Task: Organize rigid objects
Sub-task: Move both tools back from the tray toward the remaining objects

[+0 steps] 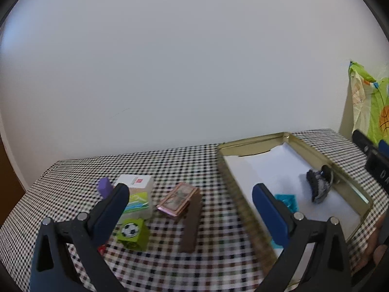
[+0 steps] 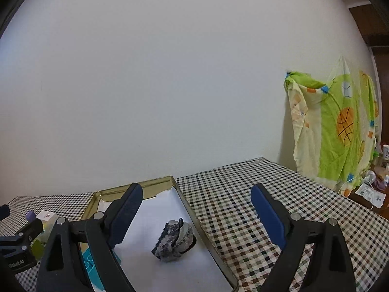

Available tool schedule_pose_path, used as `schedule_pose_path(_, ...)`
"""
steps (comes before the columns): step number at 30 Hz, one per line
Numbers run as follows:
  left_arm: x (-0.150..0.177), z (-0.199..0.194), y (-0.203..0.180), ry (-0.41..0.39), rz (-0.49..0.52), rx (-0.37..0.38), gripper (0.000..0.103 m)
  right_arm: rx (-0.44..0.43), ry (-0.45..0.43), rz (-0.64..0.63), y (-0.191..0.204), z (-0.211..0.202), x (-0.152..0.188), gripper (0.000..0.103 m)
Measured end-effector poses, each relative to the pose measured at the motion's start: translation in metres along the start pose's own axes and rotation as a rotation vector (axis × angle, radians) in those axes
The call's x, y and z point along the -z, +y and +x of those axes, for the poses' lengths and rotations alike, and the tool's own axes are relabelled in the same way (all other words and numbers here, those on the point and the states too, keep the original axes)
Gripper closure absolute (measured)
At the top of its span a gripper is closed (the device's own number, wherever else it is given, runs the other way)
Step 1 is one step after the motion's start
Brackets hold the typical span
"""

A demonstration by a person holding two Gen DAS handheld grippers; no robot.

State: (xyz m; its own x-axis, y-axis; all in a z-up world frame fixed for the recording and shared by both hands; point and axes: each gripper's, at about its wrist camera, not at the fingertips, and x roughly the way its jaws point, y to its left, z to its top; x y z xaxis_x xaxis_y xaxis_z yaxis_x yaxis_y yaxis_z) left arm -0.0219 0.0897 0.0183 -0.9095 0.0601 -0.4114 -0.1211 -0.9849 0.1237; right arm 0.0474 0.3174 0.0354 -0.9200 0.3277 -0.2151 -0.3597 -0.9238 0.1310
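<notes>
My left gripper (image 1: 190,189) is open and holds nothing, above the checked cloth between the loose items and the gold tin tray (image 1: 255,141). On the tray's white lining lie a teal brick (image 1: 288,200) and a grey rock-like lump (image 1: 318,186). Left of the tray sit a pink card stack (image 1: 177,199), a brown bar (image 1: 192,226), a green football cube (image 1: 132,233), a white carton (image 1: 137,192) and a purple block (image 1: 104,186). My right gripper (image 2: 197,191) is also open and empty, over the tray (image 2: 148,184) with the lump (image 2: 175,239) below it.
A small red piece (image 1: 101,249) shows behind my left finger. A green patterned cloth (image 2: 333,131) hangs at the table's right end. The checked table (image 2: 243,194) runs up to a plain white wall. A hand (image 1: 379,243) holds the right tool.
</notes>
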Motion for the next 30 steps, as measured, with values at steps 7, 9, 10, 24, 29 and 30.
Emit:
schedule_pose_path(7,0.011,0.004,0.027,0.002,-0.028,-0.003,0.001,0.006,0.013,-0.049,0.023,-0.002,0.006,0.011)
schedule_pose_path(9,0.013,0.006,0.035,0.009,-0.036,-0.011,0.001,0.007,0.023,-0.053,0.030,-0.003,0.009,0.011)
schedule_pose_path(10,0.013,0.006,0.038,0.012,-0.040,-0.012,0.001,0.001,0.028,-0.044,0.032,-0.004,0.011,0.011)
schedule_pose_path(24,0.026,0.021,0.080,0.036,-0.079,-0.038,0.001,-0.075,0.043,-0.007,0.088,-0.022,0.028,0.011)
schedule_pose_path(29,0.033,0.023,0.102,0.042,-0.062,-0.066,0.001,-0.114,0.066,-0.026,0.115,-0.028,0.034,0.011)
schedule_pose_path(30,0.034,0.024,0.109,0.048,-0.072,-0.065,0.001,-0.121,0.073,-0.027,0.119,-0.028,0.034,0.011)
